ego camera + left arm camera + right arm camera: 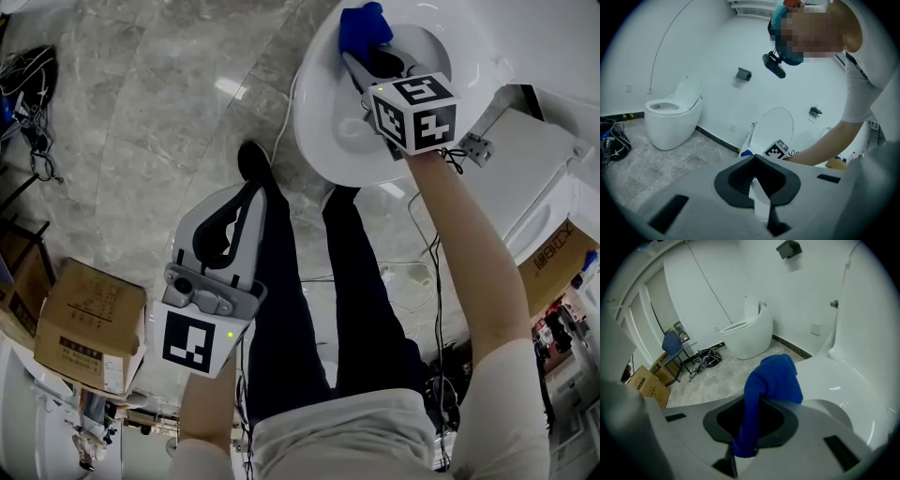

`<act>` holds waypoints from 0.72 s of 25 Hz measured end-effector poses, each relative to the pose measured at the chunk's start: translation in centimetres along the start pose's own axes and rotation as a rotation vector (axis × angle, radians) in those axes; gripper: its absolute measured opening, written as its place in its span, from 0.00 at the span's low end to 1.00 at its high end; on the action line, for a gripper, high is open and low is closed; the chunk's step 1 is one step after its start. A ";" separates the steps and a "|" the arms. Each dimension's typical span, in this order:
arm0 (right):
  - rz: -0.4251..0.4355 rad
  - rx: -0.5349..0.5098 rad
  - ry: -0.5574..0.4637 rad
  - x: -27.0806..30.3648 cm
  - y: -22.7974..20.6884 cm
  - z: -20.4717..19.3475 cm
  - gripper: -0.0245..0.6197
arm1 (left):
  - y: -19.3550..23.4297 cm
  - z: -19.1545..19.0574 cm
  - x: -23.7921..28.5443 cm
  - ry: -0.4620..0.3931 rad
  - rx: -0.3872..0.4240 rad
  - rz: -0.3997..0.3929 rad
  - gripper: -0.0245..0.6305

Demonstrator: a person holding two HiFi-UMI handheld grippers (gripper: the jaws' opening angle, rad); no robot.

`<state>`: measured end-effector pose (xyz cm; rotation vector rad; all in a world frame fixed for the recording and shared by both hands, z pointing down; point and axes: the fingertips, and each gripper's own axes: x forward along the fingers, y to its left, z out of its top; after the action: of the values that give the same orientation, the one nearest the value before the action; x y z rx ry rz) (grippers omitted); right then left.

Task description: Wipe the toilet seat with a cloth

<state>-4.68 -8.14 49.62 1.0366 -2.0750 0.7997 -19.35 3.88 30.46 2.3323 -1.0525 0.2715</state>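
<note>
Right gripper (pixel 371 54): jaws clamped on a bunched blue cloth (pixel 364 26). A fold runs back between the jaws, and the bulk mushrooms out past the tips. The arm is stretched forward over the white oval toilet seat (pixel 323 141).

Cloth position: at the far left part of the seat's rim in the head view, with the opening of the bowl just beside it to the right. In the right gripper view, glossy white surface lies below and to the right of the wad. The views do not settle whether the cloth is pressed onto it or rides just above.

Left gripper (pixel 246 193): jaws drawn together, nothing between them. It is held low by the person's left leg, well apart from the toilet, over grey marble floor (pixel 141 112). It is judged idle.

Key relation: the seat's long axis runs from near the person's feet away toward the upper right of the head view. The cloth sits near the far end, so the unwiped run of rim lies mostly back toward the person and round to the gripper's right. The right hand is plainly the nearer one.

Judgement: wiping is in hand and early to midway. The next stroke likely follows the rim's curve, and needs downward pressure so the loose wad drags flat.

Also present: a brown cardboard box (pixel 89 328) at lower left.
</note>
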 end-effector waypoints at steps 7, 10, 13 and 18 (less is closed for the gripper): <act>0.032 -0.007 0.016 -0.2 1.8 -1.0 0.11 | 0.6 -0.2 -0.9 -0.005 0.001 0.026 0.05; 0.047 0.003 0.019 -0.3 2.6 -1.2 0.11 | 0.4 -0.2 -1.2 -0.010 0.001 0.028 0.05; 0.064 0.021 0.021 -0.4 3.2 -1.6 0.11 | 0.3 -0.4 -1.3 -0.012 -0.006 0.031 0.05; 0.088 0.030 0.026 -0.7 4.5 -2.4 0.11 | -0.2 -0.8 -1.3 -0.012 -0.006 0.024 0.05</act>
<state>-7.45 -3.78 49.50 0.9507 -2.1047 0.8859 -20.01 5.29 30.52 2.3201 -1.0864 0.2638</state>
